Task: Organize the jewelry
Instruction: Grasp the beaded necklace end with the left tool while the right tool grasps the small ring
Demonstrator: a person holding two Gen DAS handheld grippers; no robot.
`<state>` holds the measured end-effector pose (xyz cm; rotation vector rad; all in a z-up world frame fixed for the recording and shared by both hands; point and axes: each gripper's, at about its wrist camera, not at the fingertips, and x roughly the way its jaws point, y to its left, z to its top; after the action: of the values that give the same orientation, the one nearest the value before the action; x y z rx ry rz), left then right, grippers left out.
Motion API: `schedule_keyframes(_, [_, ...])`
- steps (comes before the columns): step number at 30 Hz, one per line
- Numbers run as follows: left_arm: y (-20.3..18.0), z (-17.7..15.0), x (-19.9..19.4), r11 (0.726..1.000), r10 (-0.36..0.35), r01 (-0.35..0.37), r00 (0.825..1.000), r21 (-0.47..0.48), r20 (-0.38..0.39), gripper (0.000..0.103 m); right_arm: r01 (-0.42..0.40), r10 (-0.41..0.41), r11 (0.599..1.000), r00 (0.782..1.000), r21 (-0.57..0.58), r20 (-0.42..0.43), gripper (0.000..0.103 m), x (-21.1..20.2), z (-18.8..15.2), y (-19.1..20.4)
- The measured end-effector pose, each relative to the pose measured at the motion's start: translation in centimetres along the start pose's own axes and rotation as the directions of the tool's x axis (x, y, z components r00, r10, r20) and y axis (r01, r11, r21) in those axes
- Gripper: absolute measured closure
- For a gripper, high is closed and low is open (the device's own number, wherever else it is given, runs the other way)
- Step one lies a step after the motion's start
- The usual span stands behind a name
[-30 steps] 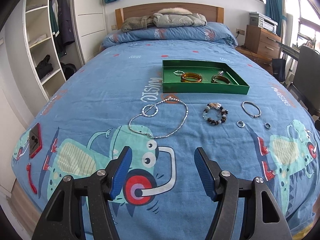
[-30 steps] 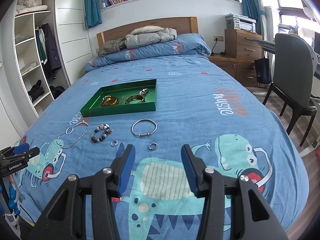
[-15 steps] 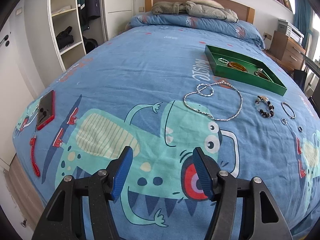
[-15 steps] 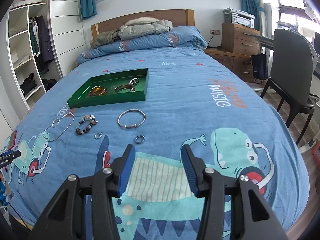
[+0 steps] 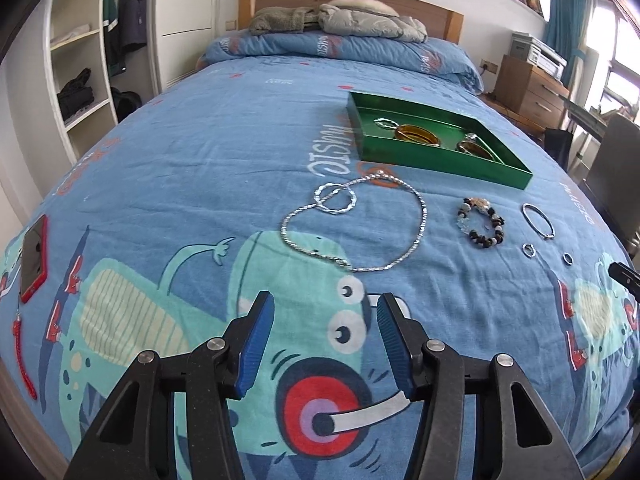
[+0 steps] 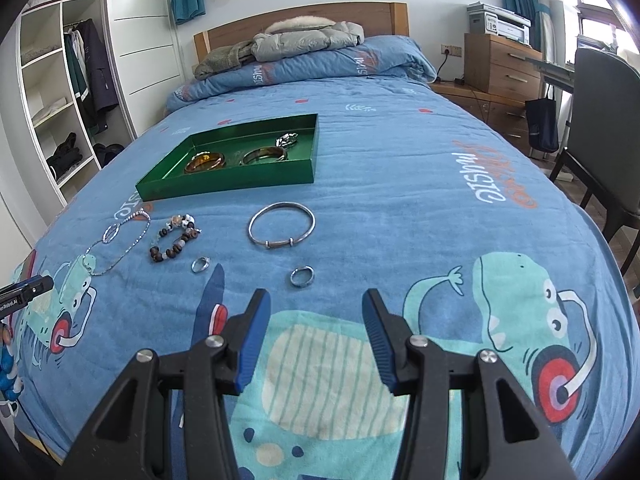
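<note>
**Both grippers held open over the bedspread, jewelry spread ahead**

Left gripper (image 5: 325,340) hangs above the foot end of the bed (image 5: 200,168), its blue pads spread wide with nothing between them, over the printed dinosaur's eyes. Just ahead of it lies the silver chain necklace (image 5: 356,220), looped on the cover. Toward the bed's right edge follow the beaded bracelet (image 5: 482,224), the silver bangle (image 5: 538,220) and two small rings (image 5: 529,250), each apart from the others.

Right gripper (image 6: 314,336) is likewise parted and empty, near the foot edge. A ring (image 6: 302,276) lies just ahead of its fingertips, a second ring (image 6: 200,264) sits further left, and the bangle (image 6: 281,229) lies beyond them.

Further toward the headboard sits the green tray (image 6: 224,184), flat on the cover. Inside are an amber bangle (image 6: 205,161), a second bangle (image 6: 264,156) and a small silver piece (image 6: 286,140) near the far right corner. A red phone (image 5: 33,258) lies at the bed's left edge.
</note>
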<state>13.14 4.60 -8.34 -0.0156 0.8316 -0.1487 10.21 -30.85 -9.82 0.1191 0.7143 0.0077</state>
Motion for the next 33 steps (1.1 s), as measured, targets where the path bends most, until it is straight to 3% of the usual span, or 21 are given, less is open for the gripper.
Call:
schedule_keyframes(9, [-5.3, 2.9, 5.5, 0.966, -0.127, 0.14, 0.989, 0.219, -0.072, 0.051, -0.023, 0.022, 1.0, 0.999, -0.005, -0.034, 0.057, 2.1, -0.4, 0.1])
schedule_keyframes(13, [-6.2, 3.6, 9.0, 0.95, -0.119, 0.157, 0.981, 0.27, -0.151, 0.065, -0.033, 0.033, 0.999, 0.999, -0.006, -0.043, 0.057, 2.9, -0.1, 0.1])
schedule_keyframes(17, [-6.6, 4.1, 10.1, 0.945, -0.126, 0.172, 0.976, 0.278, -0.176, 0.067, -0.045, 0.044, 0.999, 0.997, -0.021, -0.057, 0.057, 4.4, 0.3, 0.5])
schedule_keyframes(20, [-7.0, 4.1, 10.4, 0.941, -0.129, 0.181, 0.973, 0.287, -0.189, 0.075, -0.053, 0.051, 0.998, 0.996, -0.024, -0.076, 0.057, 5.9, 0.6, 0.7])
schedule_keyframes(23, [-7.4, 4.1, 10.4, 0.936, -0.171, 0.226, 0.962, 0.268, -0.214, 0.101, -0.055, 0.051, 0.998, 0.994, -0.034, -0.093, 0.058, 7.5, 0.6, 1.0])
schedule_keyframes(27, [-6.9, 4.3, 10.4, 0.951, -0.2, 0.243, 0.956, 0.193, -0.216, 0.101, -0.03, 0.023, 0.997, 0.994, -0.067, -0.102, 0.06, 9.1, 0.5, 1.6])
schedule_keyframes(31, [-5.9, 4.6, 10.0, 0.952, -0.269, 0.293, 0.938, 0.088, -0.218, 0.101, -0.013, 0.004, 0.995, 0.995, -0.096, -0.099, 0.084, 9.6, 0.8, 1.9])
schedule_keyframes(33, [-5.8, 4.7, 9.2, 0.946, -0.302, 0.319, 0.931, 0.054, -0.208, 0.101, -0.015, 0.006, 0.995, 0.995, -0.095, -0.096, 0.084, 9.5, 0.9, 1.8])
